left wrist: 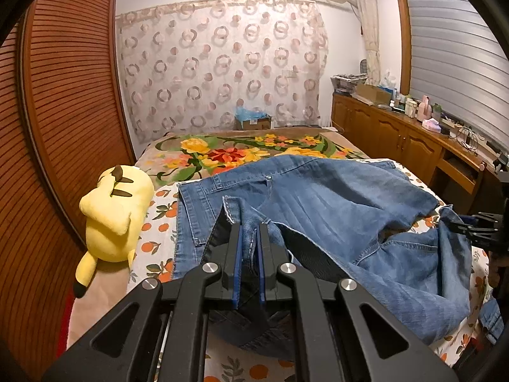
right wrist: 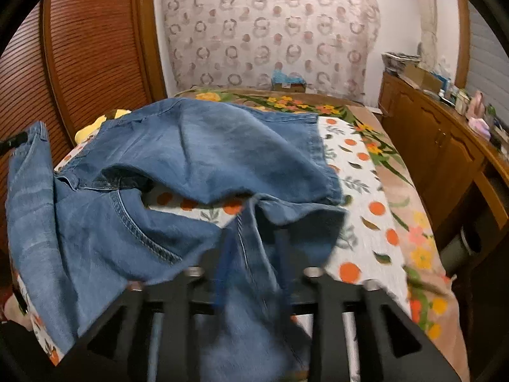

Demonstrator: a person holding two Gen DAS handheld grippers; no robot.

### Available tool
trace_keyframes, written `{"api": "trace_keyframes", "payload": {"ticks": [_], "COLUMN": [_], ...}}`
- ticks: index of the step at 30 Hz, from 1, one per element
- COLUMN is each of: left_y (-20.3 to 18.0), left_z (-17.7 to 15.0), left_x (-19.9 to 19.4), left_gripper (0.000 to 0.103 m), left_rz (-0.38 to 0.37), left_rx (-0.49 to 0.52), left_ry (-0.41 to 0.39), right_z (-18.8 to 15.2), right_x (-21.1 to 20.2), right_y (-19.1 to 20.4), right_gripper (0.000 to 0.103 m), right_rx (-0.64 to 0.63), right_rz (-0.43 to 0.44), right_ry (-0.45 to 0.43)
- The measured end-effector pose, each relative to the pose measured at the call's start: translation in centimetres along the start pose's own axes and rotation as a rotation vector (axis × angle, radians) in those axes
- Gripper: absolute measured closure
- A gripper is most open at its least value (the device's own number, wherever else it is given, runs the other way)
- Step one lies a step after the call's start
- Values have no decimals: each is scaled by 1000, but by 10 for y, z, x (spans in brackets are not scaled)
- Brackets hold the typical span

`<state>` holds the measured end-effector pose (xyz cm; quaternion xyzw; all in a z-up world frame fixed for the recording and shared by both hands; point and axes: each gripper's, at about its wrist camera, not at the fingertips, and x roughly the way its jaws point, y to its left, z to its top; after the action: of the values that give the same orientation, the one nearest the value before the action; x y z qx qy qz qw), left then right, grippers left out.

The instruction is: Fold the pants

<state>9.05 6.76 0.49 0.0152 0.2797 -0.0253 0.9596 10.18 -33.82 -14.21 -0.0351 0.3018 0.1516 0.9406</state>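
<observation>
Blue jeans (left wrist: 334, 197) lie rumpled across the bed, partly folded over themselves. In the left wrist view my left gripper (left wrist: 249, 235) is shut on a raised fold of denim near the frayed hem, holding it just above the sheet. The right wrist view is motion-blurred. There my right gripper (right wrist: 253, 248) has its jaws apart, and a loose stretch of the jeans (right wrist: 206, 146) hangs between and over its fingers (right wrist: 222, 261) without being pinched. The right gripper (left wrist: 459, 226) also shows at the right edge of the left wrist view, beside the denim.
A yellow plush toy (left wrist: 114, 210) lies at the bed's left side by the louvred wooden wardrobe (left wrist: 63, 95). A cluttered wooden sideboard (left wrist: 397, 137) runs along the right. A floral blanket (left wrist: 241, 152) and a cardboard box (left wrist: 253, 121) sit at the far end. Orange-print sheet (right wrist: 359, 191) shows right of the jeans.
</observation>
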Motion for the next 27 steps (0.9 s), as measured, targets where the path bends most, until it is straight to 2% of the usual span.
{"api": "trace_keyframes", "payload": {"ticks": [5, 11, 15, 22, 27], "left_y": [0, 0, 0, -2, -4], "left_z": [1, 0, 0, -2, -6], "left_x": [0, 0, 0, 0, 3], "left_gripper": [94, 94, 94, 94, 94], "left_rz": [-1, 0, 0, 0, 2], "left_rx": [-1, -2, 0, 3, -2], "left_ry": [0, 0, 2, 5, 10], "right_z": [-14, -42, -54, -57, -59], "right_x": [-31, -48, -48, -36, -31], "right_y": [-11, -16, -12, -11, -9], "right_gripper": [53, 53, 53, 53, 53], "right_rx": [34, 54, 79, 84, 76], "right_rz": [-34, -56, -42, -35, -40], "right_ry": [-32, -9, 17, 51, 44]}}
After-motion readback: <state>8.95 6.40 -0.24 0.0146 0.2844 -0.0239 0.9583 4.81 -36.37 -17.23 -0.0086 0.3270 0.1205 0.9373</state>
